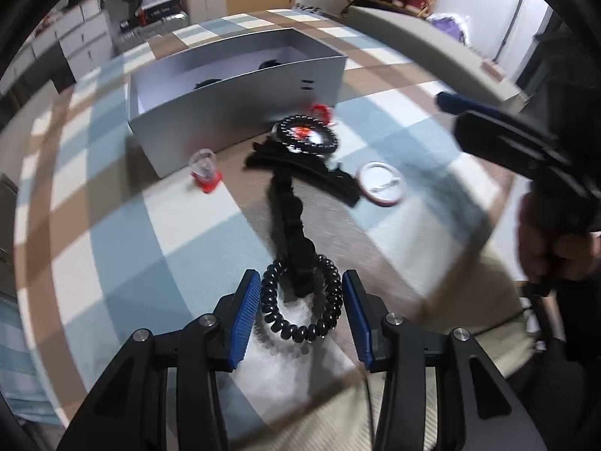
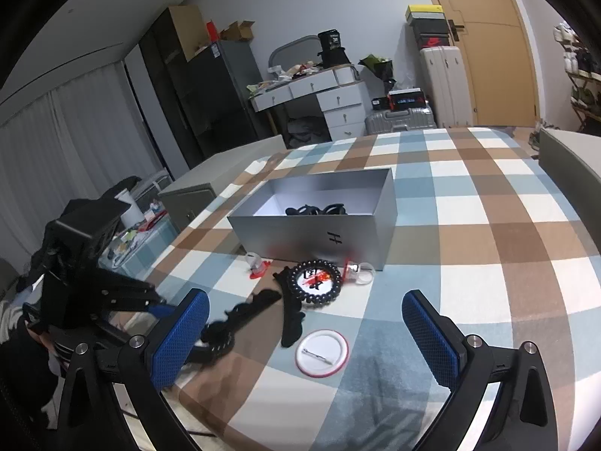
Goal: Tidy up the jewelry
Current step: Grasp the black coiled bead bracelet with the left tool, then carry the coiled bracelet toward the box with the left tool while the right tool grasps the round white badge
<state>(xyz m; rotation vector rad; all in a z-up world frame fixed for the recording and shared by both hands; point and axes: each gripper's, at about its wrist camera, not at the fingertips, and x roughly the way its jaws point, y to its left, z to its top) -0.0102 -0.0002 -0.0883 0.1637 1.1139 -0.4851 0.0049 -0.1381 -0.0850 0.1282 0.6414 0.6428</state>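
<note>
The left gripper (image 1: 300,312) has its blue pads set either side of a black spiral hair tie (image 1: 302,300), at nine and three o'clock of the coil; whether they already press on it cannot be told. A black scrunchie (image 1: 291,225) runs off from the coil toward twelve o'clock. The step in hand looks like the pickup of this tie. The silver box (image 1: 240,112) sits further toward twelve o'clock on the checked cloth (image 1: 112,248), some dark pieces already inside. Next comes a firm squeeze, a lift free of the scrunchie, and carriage over the box wall. The right gripper (image 2: 306,334) hangs released above a white badge (image 2: 322,352).
</note>
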